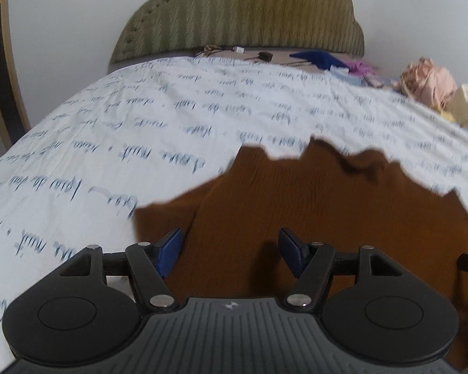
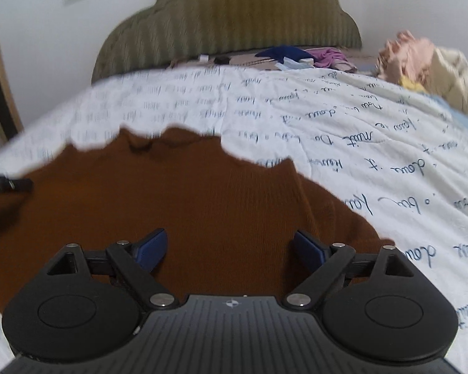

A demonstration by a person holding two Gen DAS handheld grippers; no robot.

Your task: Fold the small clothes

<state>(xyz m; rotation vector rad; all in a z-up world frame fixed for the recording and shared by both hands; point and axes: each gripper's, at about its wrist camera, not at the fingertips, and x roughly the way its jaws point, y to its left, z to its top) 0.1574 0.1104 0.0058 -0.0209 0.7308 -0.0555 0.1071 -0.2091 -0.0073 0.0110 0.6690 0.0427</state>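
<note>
Folding this garment well starts with a clean pinch on each lower corner, so both tongs should go down to the near hem before anything is lifted. The left tongs (image 1: 231, 251) are released, blue pads spread wide, hovering over the left part of the brown knit top (image 1: 296, 218) with nothing between them. The right tongs (image 2: 229, 251) are likewise released over the right part of the same top, gripping nothing. My judgement is that each should slide outward toward its own side seam, nip only the top's fabric and not the bed sheet (image 1: 140, 124) beneath, then carry the hem forward together at an even pace so the fold line stays straight. Uneven lifting would likely skew the soft knit.

The brown knit top lies spread flat on the bed sheet, at the near edge of the bed, well apart from the headboard (image 1: 240, 15). Its cloth is a fine ribbed knit, rust-brown and plain, and it looks limp and stretchy. The far edge, toward the headboard, is wavy and uneven, with a small dark crease at its middle; blur hides finer detail. A sleeve seems to lie out to each side.
</note>
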